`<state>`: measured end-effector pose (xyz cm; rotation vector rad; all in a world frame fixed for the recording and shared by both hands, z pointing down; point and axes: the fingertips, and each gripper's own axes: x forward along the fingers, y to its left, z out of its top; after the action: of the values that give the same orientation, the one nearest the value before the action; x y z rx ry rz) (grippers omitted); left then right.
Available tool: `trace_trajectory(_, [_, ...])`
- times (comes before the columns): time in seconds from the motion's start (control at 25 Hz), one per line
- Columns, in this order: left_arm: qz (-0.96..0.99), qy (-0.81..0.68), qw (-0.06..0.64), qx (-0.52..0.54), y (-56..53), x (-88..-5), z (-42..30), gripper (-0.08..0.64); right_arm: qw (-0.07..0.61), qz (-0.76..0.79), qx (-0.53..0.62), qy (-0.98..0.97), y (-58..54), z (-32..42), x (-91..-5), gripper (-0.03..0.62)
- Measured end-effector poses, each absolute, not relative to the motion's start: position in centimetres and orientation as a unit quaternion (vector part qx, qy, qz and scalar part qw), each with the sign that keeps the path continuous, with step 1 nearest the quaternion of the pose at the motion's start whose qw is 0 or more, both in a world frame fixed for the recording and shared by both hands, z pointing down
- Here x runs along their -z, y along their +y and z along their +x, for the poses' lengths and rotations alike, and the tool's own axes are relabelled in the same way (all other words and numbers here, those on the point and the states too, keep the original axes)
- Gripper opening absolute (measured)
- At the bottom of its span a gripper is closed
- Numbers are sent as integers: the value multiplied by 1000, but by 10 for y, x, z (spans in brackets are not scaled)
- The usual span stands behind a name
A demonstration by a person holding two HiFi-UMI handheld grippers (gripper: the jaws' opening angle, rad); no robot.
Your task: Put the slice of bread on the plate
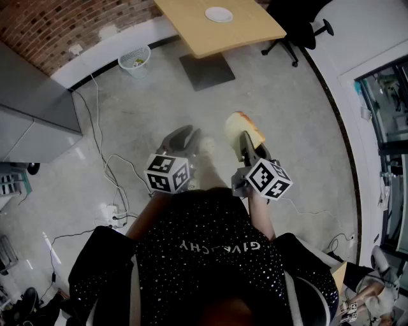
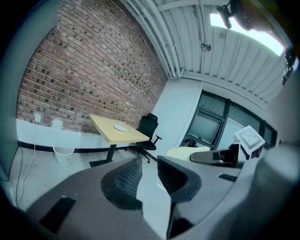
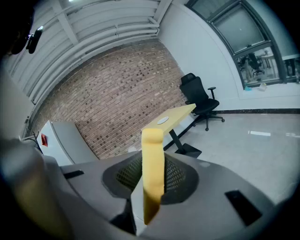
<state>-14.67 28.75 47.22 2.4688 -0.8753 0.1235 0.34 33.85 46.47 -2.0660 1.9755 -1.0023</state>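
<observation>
Far to my left a wire wastebasket (image 1: 134, 59) stands by the wall and cables (image 1: 102, 153) trail over the floor. None of that concerns the job, though I judge the cables worth stepping round. My left gripper (image 2: 149, 171) hangs in front of me at about waist height with its jaws a little apart. Only bare floor shows through the gap, so it carries nothing. It is idle here, I think, because one slice needs only one grip, and it is free to steady things later. Ahead and well apart from me is the wooden table (image 1: 245, 28), and the white plate (image 1: 218, 14) lies on top of it, with nothing on it that I can see. The slice of bread (image 3: 152, 159) is not there yet. It is pinched in my right gripper (image 3: 152, 176), whose pads press on its two flat faces near the lower end. The slice stands on edge, and most of it juts out past the jaw tips over the floor. I take it I hold it low and by the faces so the free end can be laid down first. The bread looks soft, so the pinch should stay light to avoid crushing it. Right of the table a black office chair (image 1: 299, 28) stands clear of my way.
</observation>
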Motion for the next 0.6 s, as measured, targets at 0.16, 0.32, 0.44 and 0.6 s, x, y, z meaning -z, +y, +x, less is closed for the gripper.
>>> trace_trajectory(0.16, [913, -319, 248, -48, 242, -467, -114, 106, 61, -681, 331, 650, 289, 38, -465, 94])
trace_trajectory(0.32, [913, -326, 240, -42, 182, -460, -82, 106, 60, -672, 327, 662, 226, 67, -460, 94])
trace_trajectory(0.44, [912, -334, 234, -32, 136, -452, -56, 106, 59, -664, 319, 674, 178, 92, -452, 94])
trace_trajectory(0.6, [911, -338, 237, -19, 92, -451, -23, 106, 53, -655, 310, 687, 133, 118, -445, 94])
